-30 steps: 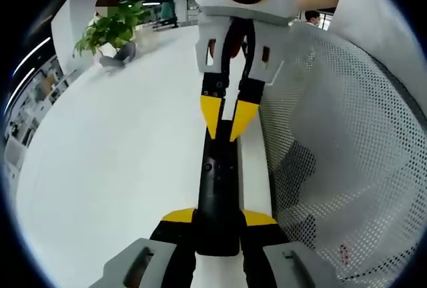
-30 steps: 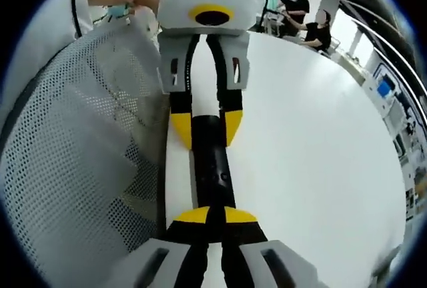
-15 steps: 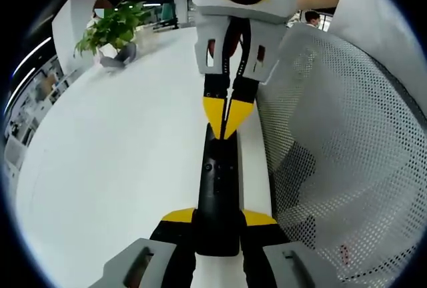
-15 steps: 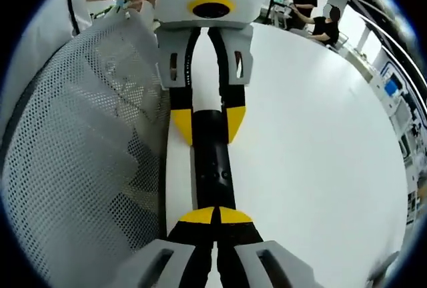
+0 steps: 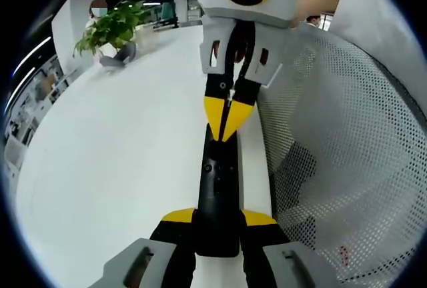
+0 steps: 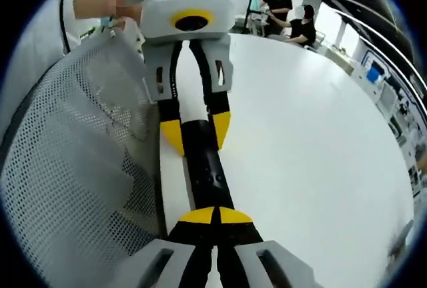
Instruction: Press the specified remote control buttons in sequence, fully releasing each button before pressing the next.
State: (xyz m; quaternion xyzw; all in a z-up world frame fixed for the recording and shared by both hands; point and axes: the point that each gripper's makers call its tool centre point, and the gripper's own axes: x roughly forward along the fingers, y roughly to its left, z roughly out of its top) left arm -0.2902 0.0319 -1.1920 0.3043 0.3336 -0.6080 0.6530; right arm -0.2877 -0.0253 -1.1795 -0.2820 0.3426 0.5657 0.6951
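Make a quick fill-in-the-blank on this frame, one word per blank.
1. The left gripper clamps the ___ remote control by its near end.
2. The right gripper has its yellow tips ___ over the remote's far end.
3. A potted plant has ___ leaves.

Missing words: black; shut; green

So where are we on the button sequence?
Done: the remote is clamped in the left gripper. In hand: the right gripper, shut, has its tips on the remote's face, apparently mid-press. Left: release, then any remaining buttons; how many were already pressed can't be told.
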